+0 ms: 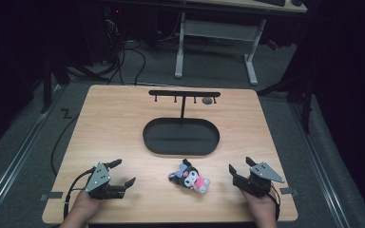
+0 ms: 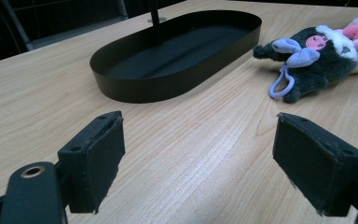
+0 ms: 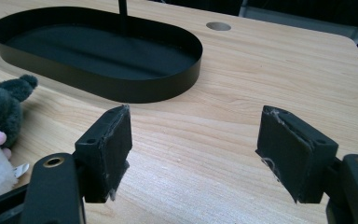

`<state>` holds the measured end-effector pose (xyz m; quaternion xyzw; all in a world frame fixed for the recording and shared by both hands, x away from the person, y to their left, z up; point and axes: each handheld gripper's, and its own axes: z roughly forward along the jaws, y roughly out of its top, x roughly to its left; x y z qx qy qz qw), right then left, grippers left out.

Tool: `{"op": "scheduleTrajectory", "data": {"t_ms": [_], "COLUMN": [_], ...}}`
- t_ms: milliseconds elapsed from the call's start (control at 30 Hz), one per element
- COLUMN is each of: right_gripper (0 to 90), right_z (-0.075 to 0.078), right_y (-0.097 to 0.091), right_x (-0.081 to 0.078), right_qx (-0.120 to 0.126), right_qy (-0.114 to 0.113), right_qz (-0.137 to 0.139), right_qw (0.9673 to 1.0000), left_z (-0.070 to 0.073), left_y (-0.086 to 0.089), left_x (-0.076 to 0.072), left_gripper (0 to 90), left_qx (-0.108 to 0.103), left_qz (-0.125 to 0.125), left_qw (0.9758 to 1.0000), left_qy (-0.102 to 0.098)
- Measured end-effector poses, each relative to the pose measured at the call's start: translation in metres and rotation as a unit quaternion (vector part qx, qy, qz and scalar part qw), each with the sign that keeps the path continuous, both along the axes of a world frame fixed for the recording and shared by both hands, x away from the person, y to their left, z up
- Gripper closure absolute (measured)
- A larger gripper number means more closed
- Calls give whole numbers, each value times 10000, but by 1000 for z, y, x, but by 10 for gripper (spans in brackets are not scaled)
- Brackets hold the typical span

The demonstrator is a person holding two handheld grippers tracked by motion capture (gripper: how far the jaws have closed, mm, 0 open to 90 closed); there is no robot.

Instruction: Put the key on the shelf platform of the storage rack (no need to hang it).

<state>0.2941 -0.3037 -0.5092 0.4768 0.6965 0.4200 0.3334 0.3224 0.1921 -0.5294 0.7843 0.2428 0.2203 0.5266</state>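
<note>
Both of my tools, left tool and right tool, rest released near the worktop edge. Between them lies the plush toy, untouched. Beyond sits the black tray and its hook stand. Probably next: grasp the toy.

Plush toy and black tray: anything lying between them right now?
Nothing. In the high view, bare wood separates the plush toy from the black tray; the left gripper view shows the same gap.

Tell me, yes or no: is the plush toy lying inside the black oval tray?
No. The plush toy lies on the bare wooden table, in front of the black oval tray, which holds nothing.
</note>
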Motion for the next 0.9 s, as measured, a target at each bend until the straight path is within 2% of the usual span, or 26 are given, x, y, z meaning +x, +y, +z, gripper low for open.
{"op": "scheduleTrajectory", "data": {"t_ms": [133,300,567,767,800,833,900], "right_gripper": [259,218,206,192,181,181,166], "right_z": [1,2,3,6,7,7,8], "right_y": [0,2,6,9,9,9,10], "right_x": [0,3,4,4,3,3,2], "right_qx": [11,-40,-80,-159,-157,-157,-128], "right_qy": [67,356,615,598,608,608,647], "right_qz": [55,181,264,339,355,355,333], "right_qw": [10000,9992,9977,9975,9974,9974,9973], "left_z": [1,4,6,7,8,8,10], "left_y": [1,4,6,10,13,13,17], "left_x": [0,1,0,-1,0,0,1], "left_gripper": [177,179,177,175,174,174,174], "left_qx": [-9,-94,-97,-229,-341,-341,-570], "left_qz": [25,160,289,365,397,397,505], "left_qw": [10000,9998,9993,9987,9982,9982,9968], "left_qy": [-39,-108,-210,-275,-277,-277,-232]}}
